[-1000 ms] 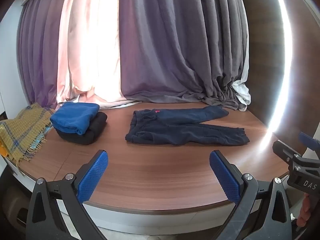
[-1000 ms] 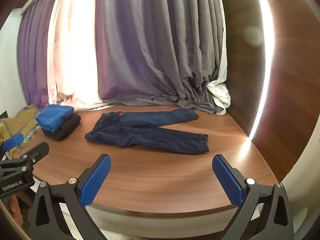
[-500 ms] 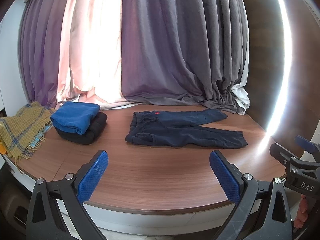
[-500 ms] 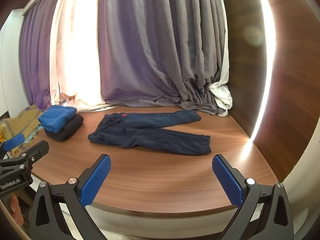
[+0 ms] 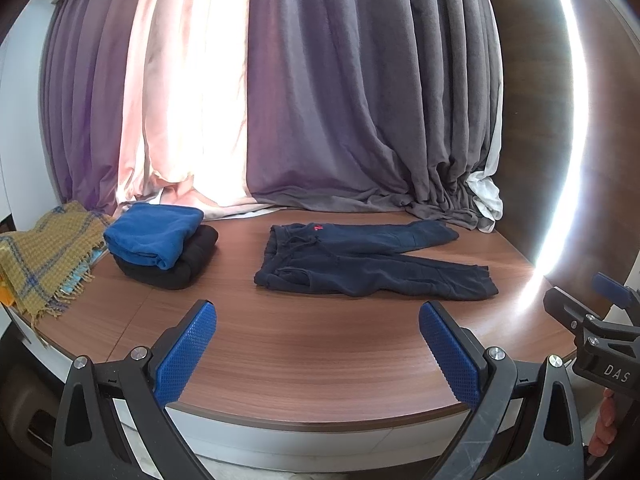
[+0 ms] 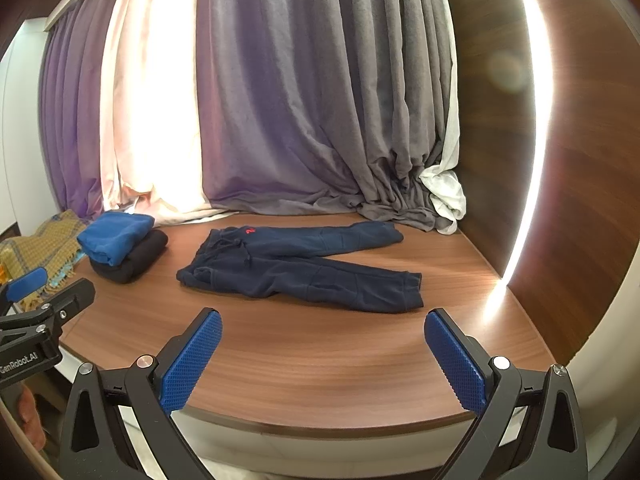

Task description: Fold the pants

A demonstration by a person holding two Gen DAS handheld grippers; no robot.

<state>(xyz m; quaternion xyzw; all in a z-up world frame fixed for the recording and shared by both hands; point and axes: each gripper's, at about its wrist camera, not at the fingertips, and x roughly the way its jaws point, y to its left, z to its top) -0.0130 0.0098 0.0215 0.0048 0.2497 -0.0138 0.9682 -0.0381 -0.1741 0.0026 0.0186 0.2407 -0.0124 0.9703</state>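
Pants [image 5: 372, 258]: laid flat, unfolded, centre of frame on table [image 5: 312, 344] | left gripper [image 5: 318, 354], right gripper [image 6: 324, 360]: jaws spread, nothing held | risk: one layer pinched, legs misaligned; folded stack [image 5: 160, 248] at left disturbed.

Rounded wooden table [image 5: 304, 344], navy pants [image 5: 372, 260] spread flat, folded clothes stack [image 5: 164, 248], plaid blanket [image 5: 44, 252]

Navy pants [image 5: 368, 258] [image 6: 304, 266] lie flat and unfolded on the table [image 5: 304, 344], waistband toward the left, legs slightly spread toward the right, a small red mark near the waistband, just before the curtain [image 5: 360, 120].
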